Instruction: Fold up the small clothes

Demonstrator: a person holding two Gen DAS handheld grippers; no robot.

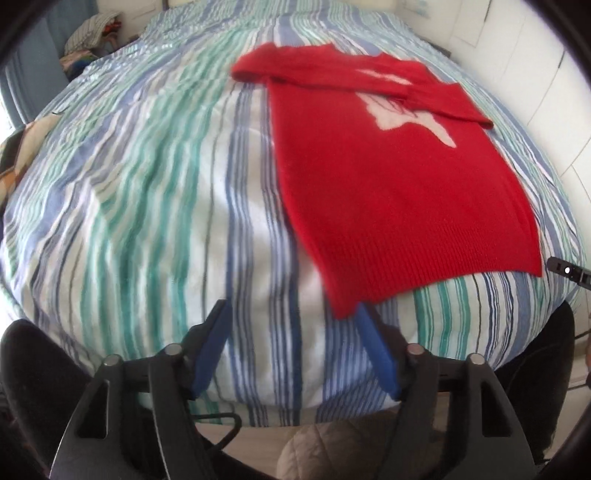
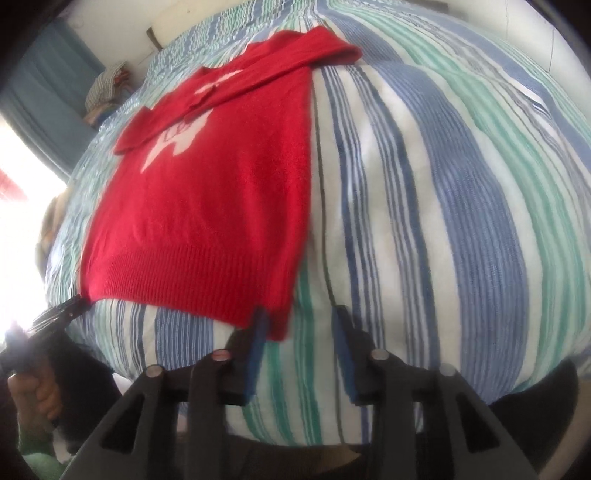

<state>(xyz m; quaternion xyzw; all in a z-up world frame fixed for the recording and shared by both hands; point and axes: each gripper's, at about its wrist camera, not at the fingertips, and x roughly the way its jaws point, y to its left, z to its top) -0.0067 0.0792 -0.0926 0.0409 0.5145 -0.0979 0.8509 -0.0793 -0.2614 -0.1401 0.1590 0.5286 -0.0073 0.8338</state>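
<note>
One red sweater (image 1: 388, 177), one striped bedcover (image 1: 147, 184), two grippers, left gripper (image 1: 291, 314), right gripper (image 2: 301, 314), one clothes pile (image 1: 92, 33) upper left.

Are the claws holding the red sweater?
No. Both the left claw and the right claw are open at the sweater's hem corners, gripping nothing.

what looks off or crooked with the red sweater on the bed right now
Nothing is damaged or spilled. The red sweater lies flat on the striped bedcover, sleeves folded across the chest, covering part of the white motif. One oddity: it lies somewhat slanted against the cover's stripes. Both the left claw and the right claw are open at its hem corners.
</note>
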